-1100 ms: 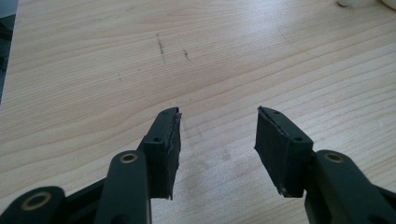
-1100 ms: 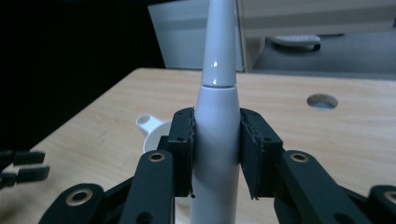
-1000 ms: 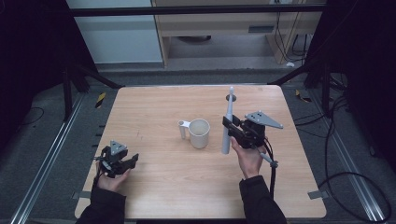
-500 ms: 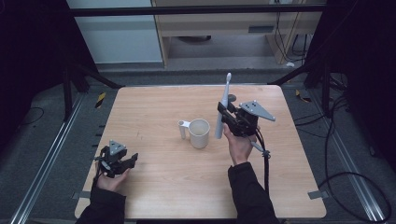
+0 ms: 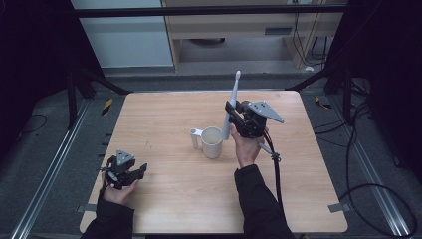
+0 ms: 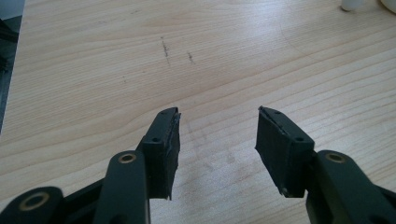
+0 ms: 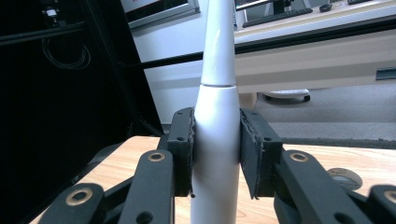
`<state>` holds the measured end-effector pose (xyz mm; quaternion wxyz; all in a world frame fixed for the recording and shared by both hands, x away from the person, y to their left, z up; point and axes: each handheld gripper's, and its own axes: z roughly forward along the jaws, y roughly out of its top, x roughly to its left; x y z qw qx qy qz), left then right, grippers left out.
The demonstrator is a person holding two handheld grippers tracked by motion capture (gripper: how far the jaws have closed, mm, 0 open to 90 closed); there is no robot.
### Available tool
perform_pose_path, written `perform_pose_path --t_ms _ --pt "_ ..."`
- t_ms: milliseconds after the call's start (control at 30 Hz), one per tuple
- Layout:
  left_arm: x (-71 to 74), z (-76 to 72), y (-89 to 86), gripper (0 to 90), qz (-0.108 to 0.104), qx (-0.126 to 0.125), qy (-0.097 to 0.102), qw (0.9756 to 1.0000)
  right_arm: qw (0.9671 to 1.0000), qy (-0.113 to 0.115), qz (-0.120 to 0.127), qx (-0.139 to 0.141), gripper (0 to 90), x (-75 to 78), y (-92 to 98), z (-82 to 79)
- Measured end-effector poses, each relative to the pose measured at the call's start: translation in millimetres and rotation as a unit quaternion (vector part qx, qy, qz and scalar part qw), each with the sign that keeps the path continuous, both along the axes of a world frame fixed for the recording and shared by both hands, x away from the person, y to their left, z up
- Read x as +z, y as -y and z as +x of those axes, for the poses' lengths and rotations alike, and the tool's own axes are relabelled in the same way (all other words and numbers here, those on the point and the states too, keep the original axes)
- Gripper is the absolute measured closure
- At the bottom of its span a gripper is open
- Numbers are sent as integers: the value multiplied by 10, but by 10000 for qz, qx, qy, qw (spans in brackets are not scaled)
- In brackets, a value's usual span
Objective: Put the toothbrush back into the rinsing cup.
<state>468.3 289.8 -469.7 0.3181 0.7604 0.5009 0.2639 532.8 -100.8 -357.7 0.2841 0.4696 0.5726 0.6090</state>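
Toothbrush (image 5: 230, 107) first: one white electric toothbrush, held upright in the right gripper (image 5: 230, 115), whose two black jaws press on either side of its thick handle, so that it stands in the air just above and beside the mug (image 5: 212, 142), its lower end close to the rim; whether it touches the rim I cannot tell. In the right gripper view the toothbrush (image 7: 215, 140) rises straight up between the pads (image 7: 182, 149), and its head is cut off by the top edge. One white mug stands near the middle of the table (image 5: 164, 119), with its handle pointing to the left of the high view. I count two grippers, one in each hand. The left gripper (image 5: 137, 172) rests low near the front left corner of the table, well apart from the mug, jaws spread wide with nothing between them; in the left gripper view the pads (image 6: 285, 149) stand apart over bare wood, and the jaws have just been opening a little further. That wood is pale with a visible grain and a few small dark marks (image 6: 166, 46). The table sits on a grey floor (image 5: 50, 164), with dark frame legs behind and loose cables (image 5: 368, 194) to the right. A pale cabinet (image 5: 124, 40) and a light wooden desk (image 5: 234, 25) stand beyond. The inside of the mug is hard to make out.
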Motion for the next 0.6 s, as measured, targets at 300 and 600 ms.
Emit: perform_pose_path --t_ms 300,600 --pt "0 1 1 486 0 -10 5 10000 10000 8 36 77 675 -37 -106 104" --pt "2 0 -1 485 -2 -9 16 10000 9998 -140 -59 119 675 -196 -254 203"
